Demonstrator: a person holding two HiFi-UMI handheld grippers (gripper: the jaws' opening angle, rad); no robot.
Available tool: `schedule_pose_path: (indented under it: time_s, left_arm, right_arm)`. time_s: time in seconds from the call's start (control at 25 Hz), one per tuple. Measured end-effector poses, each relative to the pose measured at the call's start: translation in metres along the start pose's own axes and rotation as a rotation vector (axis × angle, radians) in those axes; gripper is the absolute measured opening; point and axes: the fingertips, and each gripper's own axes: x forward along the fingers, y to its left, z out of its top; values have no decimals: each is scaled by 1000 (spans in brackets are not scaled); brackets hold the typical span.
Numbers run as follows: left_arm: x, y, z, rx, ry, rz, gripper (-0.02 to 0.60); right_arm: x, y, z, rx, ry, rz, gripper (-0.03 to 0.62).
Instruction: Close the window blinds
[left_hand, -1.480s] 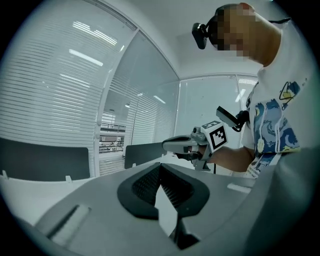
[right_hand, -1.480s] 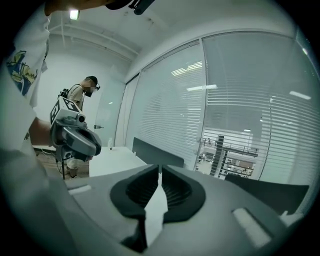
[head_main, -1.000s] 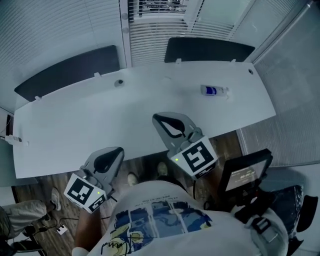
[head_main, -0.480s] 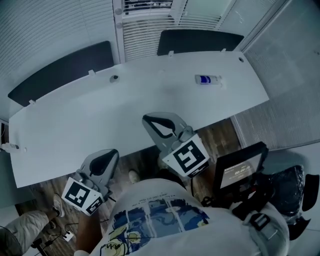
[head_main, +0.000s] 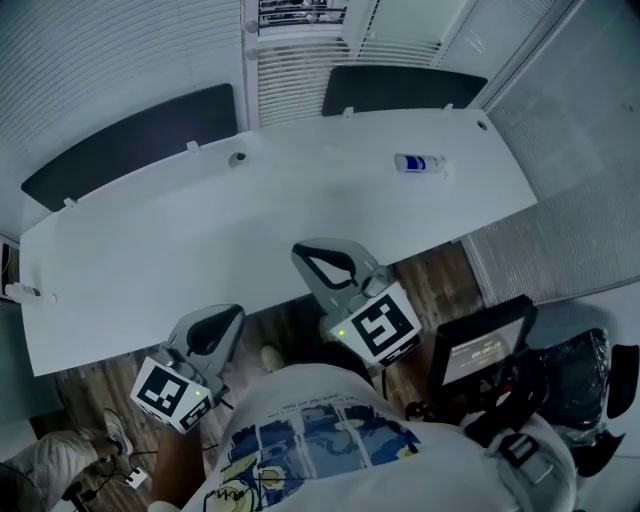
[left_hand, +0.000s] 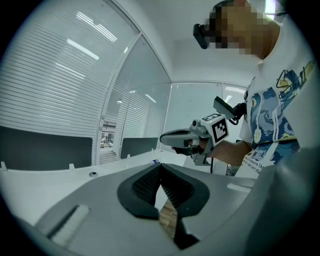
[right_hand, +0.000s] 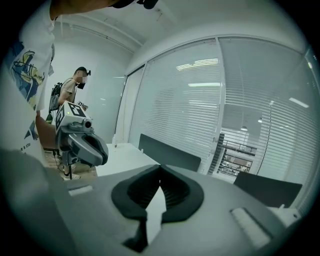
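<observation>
The window blinds (head_main: 110, 60) hang behind the white desk (head_main: 150, 250). A middle section (head_main: 300, 60) has open slats, with a raised gap at its top. In the right gripper view, lowered blinds (right_hand: 185, 115) stand beside that raised part (right_hand: 240, 150). My left gripper (head_main: 222, 318) is held low near my body, shut and empty. My right gripper (head_main: 325, 252) hovers over the desk's near edge, also shut with nothing in it. Both are far from the blinds. The left gripper view shows its own jaws (left_hand: 160, 167) closed together and the right gripper (left_hand: 172, 138) beyond them.
A small bottle (head_main: 420, 164) lies on the desk at the right, and a round grommet (head_main: 237, 158) sits near the back. Dark partition panels (head_main: 130, 145) (head_main: 400, 92) line the desk's far edge. A chair with a screen (head_main: 480, 350) stands at my right. Another person (right_hand: 67, 97) stands farther off.
The head view has shifted slightly. Both grippers stay shut and low in front of my body, almost where they were.
</observation>
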Motion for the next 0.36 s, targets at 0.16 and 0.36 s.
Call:
schedule_pose_path:
  time_s: [0.16, 0.36]
  left_arm:
    - [-11, 3, -4, -4, -7, 0, 6]
    - [-20, 7, -5, -2, -6, -7, 6]
  right_arm:
    - [5, 11, 4, -1, 0, 0, 3]
    - [7, 21, 4, 7, 14, -4, 3]
